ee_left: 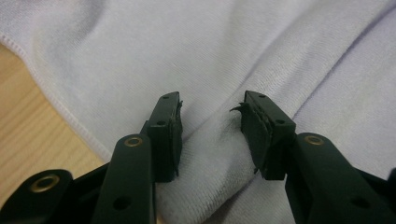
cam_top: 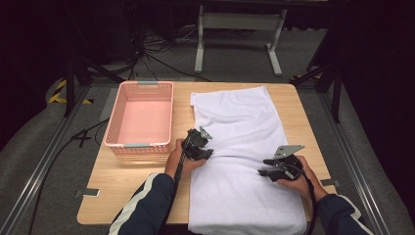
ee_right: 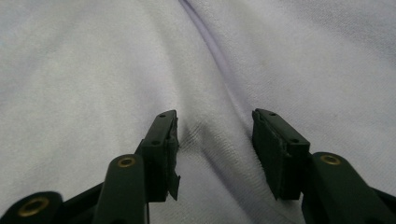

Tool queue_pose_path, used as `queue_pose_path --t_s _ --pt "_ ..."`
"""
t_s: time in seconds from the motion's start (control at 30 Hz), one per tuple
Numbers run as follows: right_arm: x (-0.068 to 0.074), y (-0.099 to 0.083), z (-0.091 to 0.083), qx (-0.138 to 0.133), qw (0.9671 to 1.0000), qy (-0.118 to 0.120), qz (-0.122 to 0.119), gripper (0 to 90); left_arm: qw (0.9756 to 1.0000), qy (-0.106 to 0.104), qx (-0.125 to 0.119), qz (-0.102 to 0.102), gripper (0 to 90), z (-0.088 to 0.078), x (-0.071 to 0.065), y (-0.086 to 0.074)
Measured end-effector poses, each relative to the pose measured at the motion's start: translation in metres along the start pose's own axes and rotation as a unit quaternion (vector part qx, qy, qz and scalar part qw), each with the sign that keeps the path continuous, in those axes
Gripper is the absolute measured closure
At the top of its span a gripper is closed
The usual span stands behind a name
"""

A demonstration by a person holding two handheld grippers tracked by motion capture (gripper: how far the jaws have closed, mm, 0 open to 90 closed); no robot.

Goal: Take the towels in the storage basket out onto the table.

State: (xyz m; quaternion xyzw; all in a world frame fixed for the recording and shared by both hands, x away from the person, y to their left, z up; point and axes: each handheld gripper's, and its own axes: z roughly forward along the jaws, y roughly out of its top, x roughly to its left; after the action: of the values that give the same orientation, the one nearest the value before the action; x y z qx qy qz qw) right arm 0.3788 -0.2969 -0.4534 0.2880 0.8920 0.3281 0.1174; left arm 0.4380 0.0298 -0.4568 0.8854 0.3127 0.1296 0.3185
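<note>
High view: white towel (cam_top: 244,156) spread down the table (cam_top: 112,181), centre to lower right; pink basket (cam_top: 142,117) upper left, empty. Left gripper (cam_top: 205,152) and right gripper (cam_top: 264,166) meet a crease mid-towel.

Left gripper view: jaws apart, straddling a raised fold (ee_left: 212,154).

Right gripper view: jaws apart over a crease (ee_right: 215,135). Step, judged: pinching to fold; next, both close.
</note>
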Motion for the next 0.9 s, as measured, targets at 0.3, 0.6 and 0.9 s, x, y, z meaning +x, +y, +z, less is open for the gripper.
queue_pose_path --t_s 0.3,0.6,0.9 --pt "-0.002 0.002 -0.008 -0.013 0.9999 -0.005 0.003 49.9 0.9996 0.003 -0.002 0.029 58.2 -0.017 -0.011 -0.015" --pt "-0.048 -0.020 -0.017 -0.014 0.9945 -0.072 0.075 50.1 0.9996 -0.013 -0.021 0.009 50.2 -0.027 -0.010 -0.032" --pt "-0.041 -0.026 -0.030 -0.021 0.9954 -0.071 0.061 51.1 0.9988 -0.022 -0.030 0.032 46.8 -0.036 -0.015 -0.043"
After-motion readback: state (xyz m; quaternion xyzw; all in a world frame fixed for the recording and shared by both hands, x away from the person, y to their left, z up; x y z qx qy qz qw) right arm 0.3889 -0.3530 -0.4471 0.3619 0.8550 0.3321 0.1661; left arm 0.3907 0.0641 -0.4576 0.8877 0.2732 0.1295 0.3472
